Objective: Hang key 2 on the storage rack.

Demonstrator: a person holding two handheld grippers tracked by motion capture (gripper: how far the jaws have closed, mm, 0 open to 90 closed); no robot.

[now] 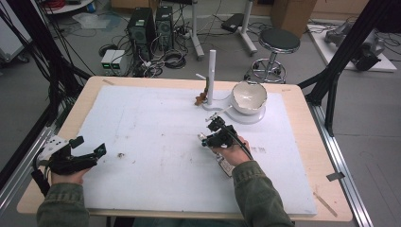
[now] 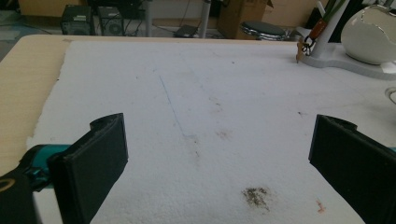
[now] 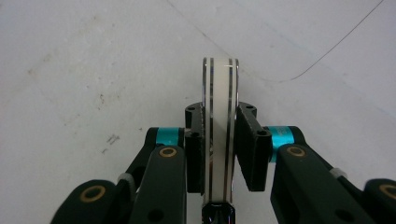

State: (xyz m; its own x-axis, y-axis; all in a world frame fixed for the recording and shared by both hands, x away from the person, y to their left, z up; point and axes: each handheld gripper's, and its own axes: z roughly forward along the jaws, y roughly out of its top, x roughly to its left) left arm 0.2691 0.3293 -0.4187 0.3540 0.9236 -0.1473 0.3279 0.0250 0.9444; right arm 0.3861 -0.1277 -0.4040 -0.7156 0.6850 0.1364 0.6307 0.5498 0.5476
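i have the bangle (image 3: 220, 116) clamped in my right gripper (image 3: 220, 140) — hanging it on the stand (image 1: 211, 78) remains — left gripper (image 2: 219, 154) gapes wide

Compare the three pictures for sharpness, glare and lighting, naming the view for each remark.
High view: soft and grainy, evenly lit, with the white foam mat faintly shadowed beside the hands. Left gripper view: the near black jaw pads look slightly blurred, while the mat's stains are clear. Right gripper view: the cream bangle with silver stripes between the right gripper is sharp, with small glints on its stripes.
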